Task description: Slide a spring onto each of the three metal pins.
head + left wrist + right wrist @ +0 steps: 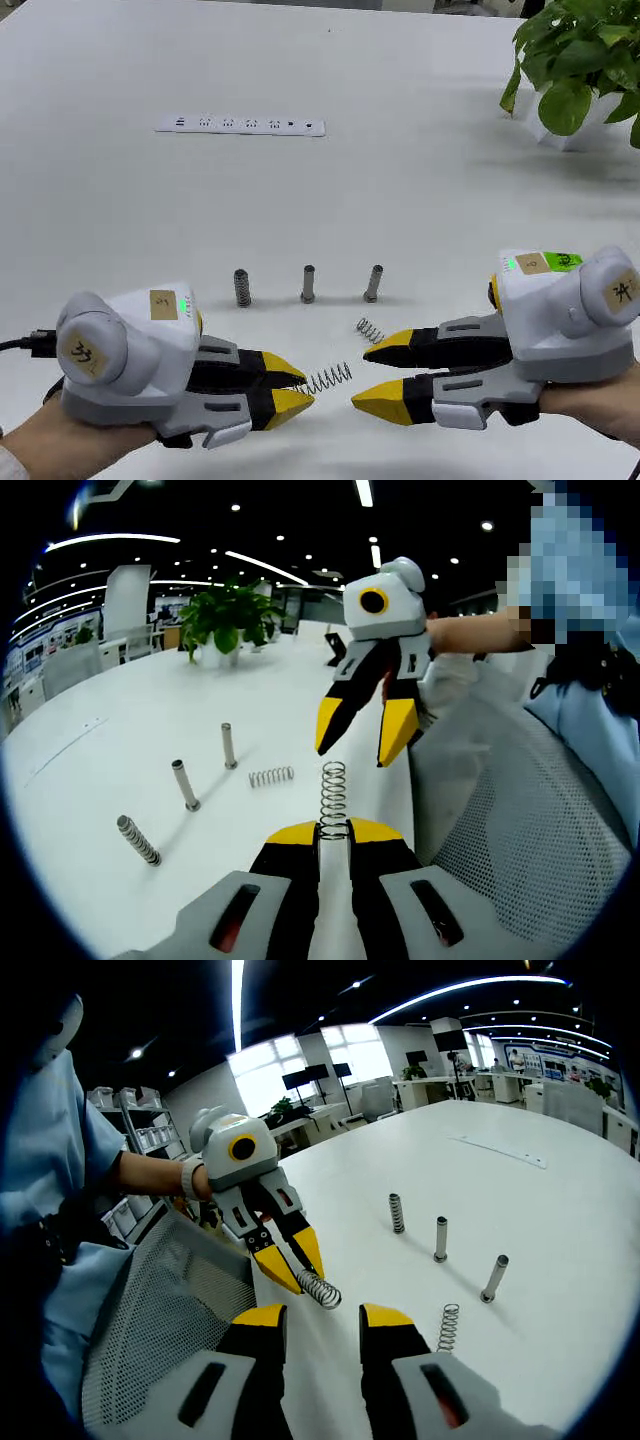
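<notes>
The left claw [303, 388] is clamped on one end of a thin wire spring [325, 378], which sticks out rightward towards the right claw [362, 380], whose jaws stand apart. Farther back on the worktop [120, 220], the left pin [242, 288] carries a spring. The middle pin [308, 284] and right pin [373, 283] are bare, and a loose spring [369, 330] lies just near of the right one. The held spring looks light and bendy and would likely buckle or flick away if pinched hard, so it is best gripped gently near one end, leaving the open end free

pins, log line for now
left gripper: shut on spring; right gripper: open; loaded pin: one; bare pins: two; loose spring: on table
</notes>
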Available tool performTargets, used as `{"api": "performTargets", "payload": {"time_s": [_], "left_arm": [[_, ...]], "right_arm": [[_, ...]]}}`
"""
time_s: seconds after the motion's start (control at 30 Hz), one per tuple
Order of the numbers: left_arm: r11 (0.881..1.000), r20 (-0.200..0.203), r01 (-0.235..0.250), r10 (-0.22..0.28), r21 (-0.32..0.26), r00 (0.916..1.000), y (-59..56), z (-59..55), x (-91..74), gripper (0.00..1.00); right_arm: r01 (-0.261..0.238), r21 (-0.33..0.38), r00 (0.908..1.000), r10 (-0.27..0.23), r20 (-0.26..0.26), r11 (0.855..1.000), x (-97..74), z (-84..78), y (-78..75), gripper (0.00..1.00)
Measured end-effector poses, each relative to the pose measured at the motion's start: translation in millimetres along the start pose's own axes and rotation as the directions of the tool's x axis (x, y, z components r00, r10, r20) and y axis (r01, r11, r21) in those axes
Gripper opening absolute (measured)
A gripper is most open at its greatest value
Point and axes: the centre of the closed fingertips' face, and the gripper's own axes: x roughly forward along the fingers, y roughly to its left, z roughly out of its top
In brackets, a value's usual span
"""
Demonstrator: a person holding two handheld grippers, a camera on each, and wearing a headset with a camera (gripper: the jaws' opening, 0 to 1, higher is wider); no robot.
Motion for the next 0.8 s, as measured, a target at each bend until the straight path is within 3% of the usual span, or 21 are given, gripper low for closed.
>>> {"api": "performTargets", "payload": {"time_s": [0.07, 0.37, 0.8], "left_arm": [[1.000, 0.000, 0.013, -0.013, 0.015, 0.9999, -1.6, -1.1, -0.1, 0.10], [0.997, 0.020, 0.052, -0.053, 0.051, 0.9984, -5.6, 0.5, -2.4, 0.09], [0.996, 0.030, 0.075, -0.077, 0.047, 0.9966, -10.5, 2.1, -0.1, 0.10]], "right_arm": [[-0.038, 0.009, 0.9992, 0.038, -0.008, 0.999, 1.3, 0.0, 4.3, 0.26], [-0.108, 0.011, 0.9929, 0.109, -0.048, 0.994, 6.2, 0.3, 11.3, 0.17], [-0.123, -0.010, 0.9889, 0.121, -0.085, 0.992, 8.9, -3.5, 13.9, 0.12]]}}
